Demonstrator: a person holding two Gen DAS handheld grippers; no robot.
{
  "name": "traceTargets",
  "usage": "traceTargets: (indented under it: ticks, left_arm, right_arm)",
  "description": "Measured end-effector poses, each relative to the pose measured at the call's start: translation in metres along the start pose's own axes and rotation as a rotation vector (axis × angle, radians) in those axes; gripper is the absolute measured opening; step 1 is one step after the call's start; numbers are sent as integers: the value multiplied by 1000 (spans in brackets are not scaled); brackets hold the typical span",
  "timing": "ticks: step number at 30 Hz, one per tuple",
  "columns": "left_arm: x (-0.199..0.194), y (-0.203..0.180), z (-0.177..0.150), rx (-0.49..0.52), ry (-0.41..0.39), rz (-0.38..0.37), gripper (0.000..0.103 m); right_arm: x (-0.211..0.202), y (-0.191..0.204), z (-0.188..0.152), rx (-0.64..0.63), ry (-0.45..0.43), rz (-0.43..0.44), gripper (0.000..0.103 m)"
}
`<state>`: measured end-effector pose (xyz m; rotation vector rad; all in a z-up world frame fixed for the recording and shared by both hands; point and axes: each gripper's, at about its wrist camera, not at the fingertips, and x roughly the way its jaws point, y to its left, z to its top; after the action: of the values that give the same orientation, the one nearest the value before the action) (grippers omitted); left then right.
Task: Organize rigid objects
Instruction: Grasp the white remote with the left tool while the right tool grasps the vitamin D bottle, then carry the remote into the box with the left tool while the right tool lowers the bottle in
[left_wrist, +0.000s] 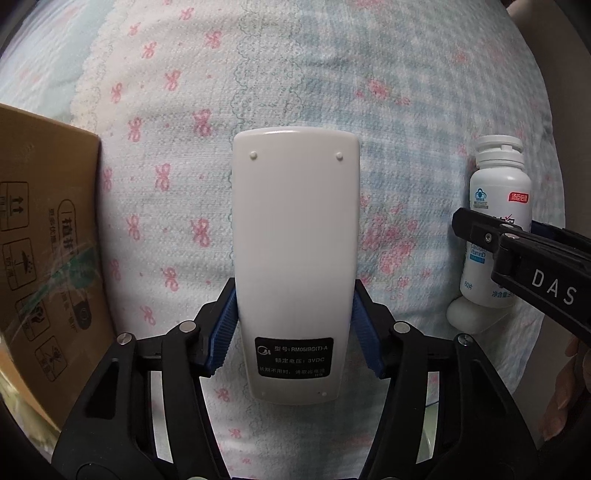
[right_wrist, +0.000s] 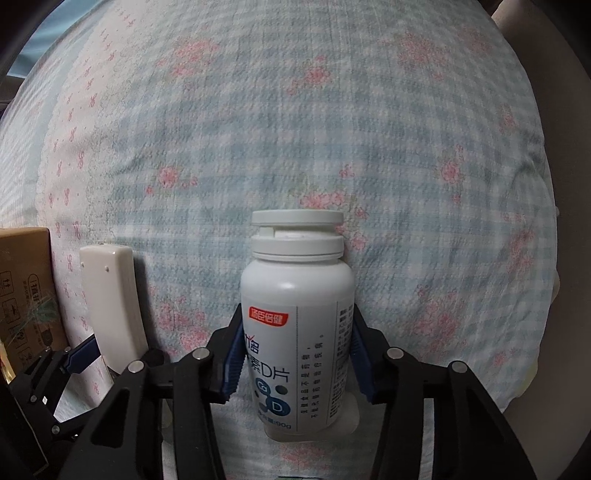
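My left gripper (left_wrist: 295, 332) is shut on a white remote control (left_wrist: 295, 236), held back side up with its black label toward me, above the floral bedsheet (left_wrist: 184, 92). My right gripper (right_wrist: 293, 360) is shut on a white vitamin bottle (right_wrist: 297, 295) with a white flip cap and a red brand tag. In the left wrist view the bottle (left_wrist: 496, 192) stands at the right with the right gripper (left_wrist: 517, 254) around it. In the right wrist view the remote (right_wrist: 112, 306) and the left gripper (right_wrist: 79, 356) show at the left.
A brown cardboard box (left_wrist: 44, 236) with printed handling symbols stands at the left, close to the remote; it also shows in the right wrist view (right_wrist: 26, 291). A white object (left_wrist: 467, 317) lies under the bottle. The bedsheet's right edge (right_wrist: 546, 221) drops off.
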<state>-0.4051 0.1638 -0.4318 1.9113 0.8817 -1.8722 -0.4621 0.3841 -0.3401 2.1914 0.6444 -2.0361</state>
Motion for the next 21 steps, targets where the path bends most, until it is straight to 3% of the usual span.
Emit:
traceTargets:
  ticks: [7, 12, 16, 17, 21]
  left_arm:
    - [-47, 3, -13, 7, -81, -26, 54]
    - [-100, 20, -24, 21, -161, -60, 54]
    - [-143, 30, -51, 44, -213, -89, 54]
    - [-151, 25, -46, 48, -227, -90, 54]
    - [-193, 44, -56, 57, -290, -80, 54]
  right_arm:
    - [-43, -4, -27, 4, -77, 43, 46]
    - [-92, -2, -56, -23, -162, 87, 46]
    - [-139, 4, -78, -44, -236, 143, 46]
    - [-144, 13, -63, -50, -254, 152, 46]
    - [-177, 39, -72, -76, -319, 175, 46]
